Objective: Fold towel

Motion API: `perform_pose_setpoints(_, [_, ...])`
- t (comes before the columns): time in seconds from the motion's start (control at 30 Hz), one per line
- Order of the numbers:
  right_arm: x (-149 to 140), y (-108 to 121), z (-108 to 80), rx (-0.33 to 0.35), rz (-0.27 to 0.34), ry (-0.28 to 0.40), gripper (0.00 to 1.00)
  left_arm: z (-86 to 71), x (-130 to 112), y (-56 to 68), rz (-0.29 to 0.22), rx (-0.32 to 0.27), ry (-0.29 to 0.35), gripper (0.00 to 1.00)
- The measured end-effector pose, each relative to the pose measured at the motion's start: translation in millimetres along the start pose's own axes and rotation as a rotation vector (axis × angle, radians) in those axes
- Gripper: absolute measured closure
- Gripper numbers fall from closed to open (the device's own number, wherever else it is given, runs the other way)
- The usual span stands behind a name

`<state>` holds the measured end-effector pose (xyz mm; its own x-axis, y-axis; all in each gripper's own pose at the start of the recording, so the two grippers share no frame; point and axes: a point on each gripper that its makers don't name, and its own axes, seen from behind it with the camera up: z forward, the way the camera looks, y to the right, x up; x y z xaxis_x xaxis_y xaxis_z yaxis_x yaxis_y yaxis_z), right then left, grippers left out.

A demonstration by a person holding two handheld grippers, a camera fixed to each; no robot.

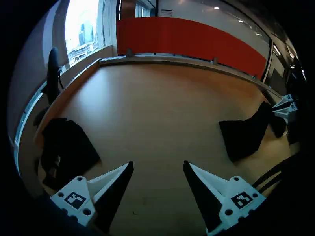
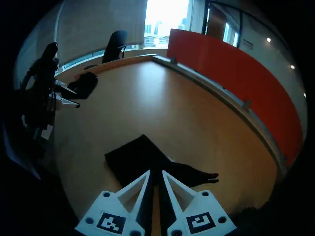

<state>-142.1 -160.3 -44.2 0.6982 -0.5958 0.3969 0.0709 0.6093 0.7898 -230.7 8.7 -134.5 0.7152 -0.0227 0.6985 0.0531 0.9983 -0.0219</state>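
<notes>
Behind right tongs, towel corner

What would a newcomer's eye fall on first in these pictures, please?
Probably the bright red partition behind the wooden table. Next, the black towel on that table, pinched at one edge by the right gripper, while the left gripper hangs open over bare wood.
</notes>
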Motion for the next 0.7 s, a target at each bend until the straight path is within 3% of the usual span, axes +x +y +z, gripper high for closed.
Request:
perform_pose_setpoints(0.47, [17,-42,45.8,0.127,-0.062,-0.031,0.93,-23.2,-10,-23.0,-0.047,0.047,0.020,0.06])
perform_pose_setpoints(0.7, [16,-49,55.1,0.154,-0.070,-0.047,0.93,-28.7,-17,-32.0,-0.075,0.066,0.019,0.06])
